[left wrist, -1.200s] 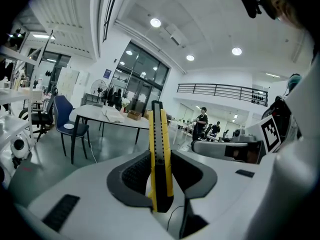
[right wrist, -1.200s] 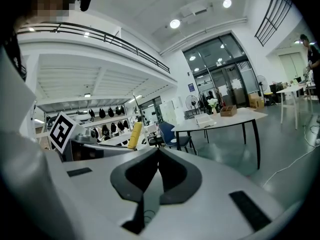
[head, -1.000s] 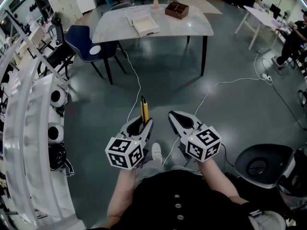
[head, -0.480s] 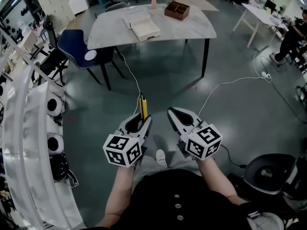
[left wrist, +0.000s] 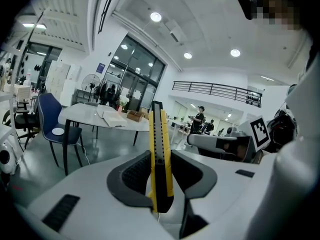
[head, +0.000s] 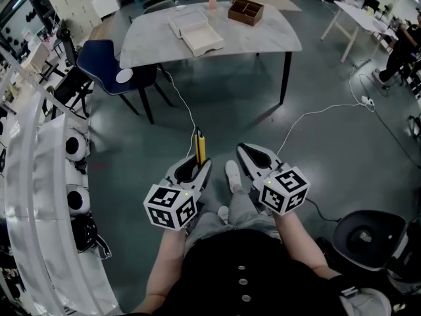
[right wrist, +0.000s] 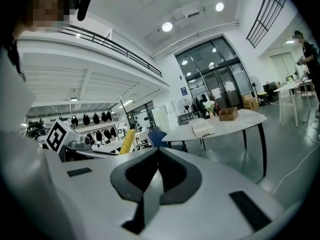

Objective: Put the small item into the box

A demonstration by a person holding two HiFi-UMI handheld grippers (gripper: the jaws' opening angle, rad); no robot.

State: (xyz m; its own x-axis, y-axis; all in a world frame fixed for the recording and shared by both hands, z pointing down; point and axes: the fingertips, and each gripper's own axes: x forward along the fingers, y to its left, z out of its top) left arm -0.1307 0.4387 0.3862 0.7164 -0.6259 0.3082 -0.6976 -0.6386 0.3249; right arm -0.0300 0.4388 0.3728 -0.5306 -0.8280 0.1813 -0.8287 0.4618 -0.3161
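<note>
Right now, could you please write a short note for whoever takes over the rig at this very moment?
Left tongs: shut on the yellow utility knife, which sticks out past their tips.
Right tongs: shut, with nothing between them.
Things: the white open box and the wooden box sit on the grey table, well ahead of both tongs. A blue chair stands at the table's left end.
Done: the knife is picked up.
Left: carry it to the table and put it in the box. I cannot tell which of the two boxes is meant.
</note>
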